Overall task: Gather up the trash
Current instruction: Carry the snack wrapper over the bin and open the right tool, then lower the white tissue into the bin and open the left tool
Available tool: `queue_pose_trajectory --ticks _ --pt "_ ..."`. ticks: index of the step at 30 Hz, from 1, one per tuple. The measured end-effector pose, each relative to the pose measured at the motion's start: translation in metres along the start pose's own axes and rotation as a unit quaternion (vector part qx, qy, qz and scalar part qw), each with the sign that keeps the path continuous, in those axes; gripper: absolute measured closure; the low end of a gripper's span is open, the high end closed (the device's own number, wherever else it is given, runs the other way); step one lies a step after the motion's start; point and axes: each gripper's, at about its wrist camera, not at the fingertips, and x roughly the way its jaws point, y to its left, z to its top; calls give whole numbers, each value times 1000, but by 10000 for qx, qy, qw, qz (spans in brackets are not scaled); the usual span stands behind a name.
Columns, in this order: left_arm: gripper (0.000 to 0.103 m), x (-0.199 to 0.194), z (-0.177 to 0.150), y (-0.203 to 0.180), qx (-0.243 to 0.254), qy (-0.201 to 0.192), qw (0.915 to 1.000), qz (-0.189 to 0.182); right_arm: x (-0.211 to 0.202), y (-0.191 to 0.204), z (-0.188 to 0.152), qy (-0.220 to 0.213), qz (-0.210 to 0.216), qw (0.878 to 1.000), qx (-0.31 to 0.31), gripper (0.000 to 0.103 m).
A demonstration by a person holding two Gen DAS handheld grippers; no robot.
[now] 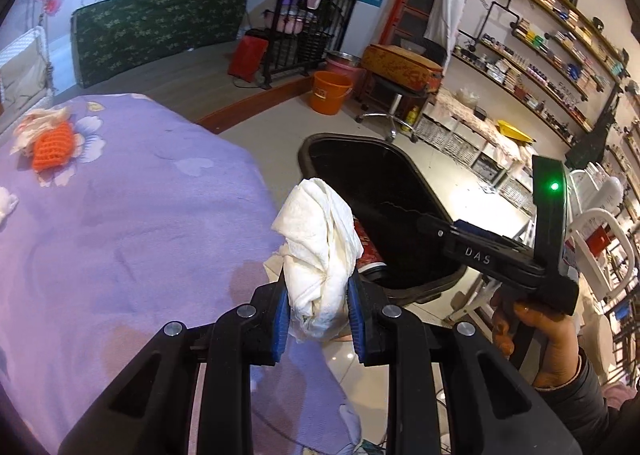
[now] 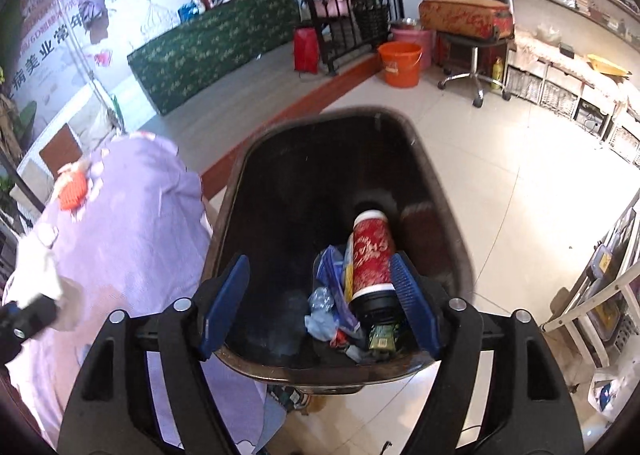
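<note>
So the left gripper (image 1: 320,319) is clamped on a wad of crumpled white tissue (image 1: 320,251), blue pads squeezing it from both sides. The wad sticks up past the fingertips, and just beyond it and a bit to the right sits the dark trash bin (image 1: 404,287) on the tiled floor. Off to the gripper's left is the table under a purple floral cloth (image 1: 120,215), with an orange knitted thing (image 1: 52,145) lying on more crumpled paper way out at the far corner, well apart from the tool.

The right gripper (image 2: 320,299) hangs right over the bin's (image 2: 236,191) mouth with its jaws spread wide and nothing pressed between them. Straight below, in the bottom of the bin, there's a red patterned cup with a dark lid (image 2: 370,259) lying on its side close by the right-hand pad, plus some blue plastic wrapper (image 2: 328,295) and a small green packet (image 2: 382,337) next to it. From the left camera you can see the person's hand (image 1: 536,339) gripping the right tool's handle, green light (image 1: 554,186) lit on it.

Farther ahead of both tools: an orange bucket (image 2: 400,63) and a stool on wheels (image 2: 472,71).
</note>
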Motion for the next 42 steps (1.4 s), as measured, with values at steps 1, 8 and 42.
queue_pose_trajectory --ticks 1,8,42 --pt "79 4 2 -3 23 40 10000 -79 -4 -1 1 -62 -26 10000 13 28" --pt "79 43 16 -32 327 327 9978 -479 -27 -24 2 -330 -289 9990 120 23" --pt "12 107 30 -82 811 635 9912 -830 -48 -91 -5 -542 -858 9917 793 23"
